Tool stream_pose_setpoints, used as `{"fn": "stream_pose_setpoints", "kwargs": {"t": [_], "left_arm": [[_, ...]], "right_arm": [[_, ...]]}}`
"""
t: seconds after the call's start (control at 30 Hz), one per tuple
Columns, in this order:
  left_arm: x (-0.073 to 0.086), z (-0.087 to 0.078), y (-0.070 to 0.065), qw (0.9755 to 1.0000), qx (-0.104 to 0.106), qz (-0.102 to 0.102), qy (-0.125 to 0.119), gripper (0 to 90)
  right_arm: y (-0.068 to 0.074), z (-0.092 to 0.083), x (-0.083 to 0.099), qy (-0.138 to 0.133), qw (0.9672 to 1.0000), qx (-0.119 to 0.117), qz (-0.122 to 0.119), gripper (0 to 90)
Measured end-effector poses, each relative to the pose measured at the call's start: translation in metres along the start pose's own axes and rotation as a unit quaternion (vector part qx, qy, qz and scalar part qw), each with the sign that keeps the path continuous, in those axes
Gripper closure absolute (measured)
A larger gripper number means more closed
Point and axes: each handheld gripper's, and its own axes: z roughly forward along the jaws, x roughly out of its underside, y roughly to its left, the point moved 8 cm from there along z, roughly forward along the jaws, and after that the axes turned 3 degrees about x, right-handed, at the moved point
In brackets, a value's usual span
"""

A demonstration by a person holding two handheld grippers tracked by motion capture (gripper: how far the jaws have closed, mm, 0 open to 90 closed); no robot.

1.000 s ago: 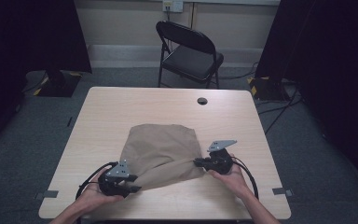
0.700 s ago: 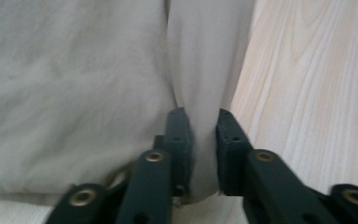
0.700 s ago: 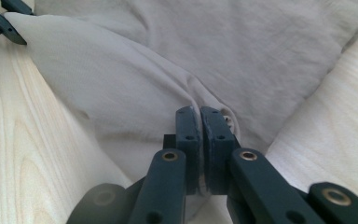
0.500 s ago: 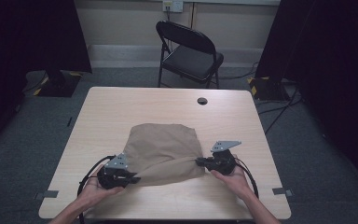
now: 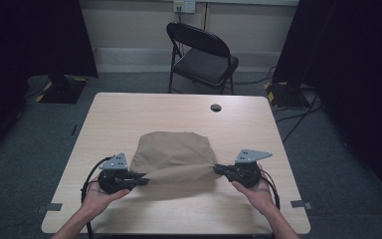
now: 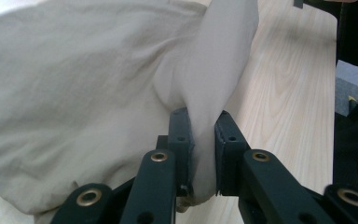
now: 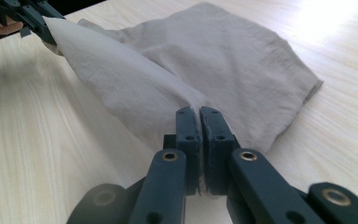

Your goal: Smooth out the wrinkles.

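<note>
Tan cloth now higher between left gripper, right gripper

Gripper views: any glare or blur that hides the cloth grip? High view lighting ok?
Left gripper view: cloth washed pale, top left corner nearly blown out, pinch at the left gripper sharp. Right gripper view: glare on the table top right, near links soft, right gripper crisp on fabric. High view: dim, dark sides, cloth's shadow falls toward the person.
</note>
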Motion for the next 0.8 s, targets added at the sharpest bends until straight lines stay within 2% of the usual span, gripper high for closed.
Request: {"fn": "stream_pose_setpoints", "kwargs": {"t": [0.03,0.13,0.27,0.43,0.6,0.63,0.8], "left_arm": [[-0.003,-0.001,-0.002,1.0000,-0.001,0.006,-0.001,80.0],[-0.005,-0.002,-0.004,1.0000,0.003,0.003,-0.006,80.0],[-0.008,-0.005,-0.011,0.9998,0.012,0.010,-0.010,80.0],[-0.015,-0.007,-0.025,0.9994,0.024,0.022,-0.015,80.0],[-0.017,-0.006,-0.034,0.9992,0.030,0.021,-0.015,80.0],[-0.019,-0.006,-0.037,0.9990,0.036,0.014,-0.023,80.0],[-0.024,-0.009,-0.043,0.9982,0.048,0.007,-0.033,80.0]], "right_arm": [[0.001,-0.002,-0.001,-0.003,1.0000,-0.001,0.001,86.7],[0.002,-0.007,-0.003,-0.006,1.0000,-0.002,0.000,86.8],[0.007,-0.018,-0.006,-0.013,0.9999,-0.002,-0.005,86.8],[0.016,-0.038,-0.007,-0.025,0.9996,-0.001,-0.012,86.8],[0.021,-0.049,-0.005,-0.031,0.9994,0.000,-0.015,86.8],[0.023,-0.055,-0.005,-0.036,0.9993,0.001,-0.014,86.8],[0.026,-0.063,-0.007,-0.042,0.9990,0.003,-0.018,86.9]]}}
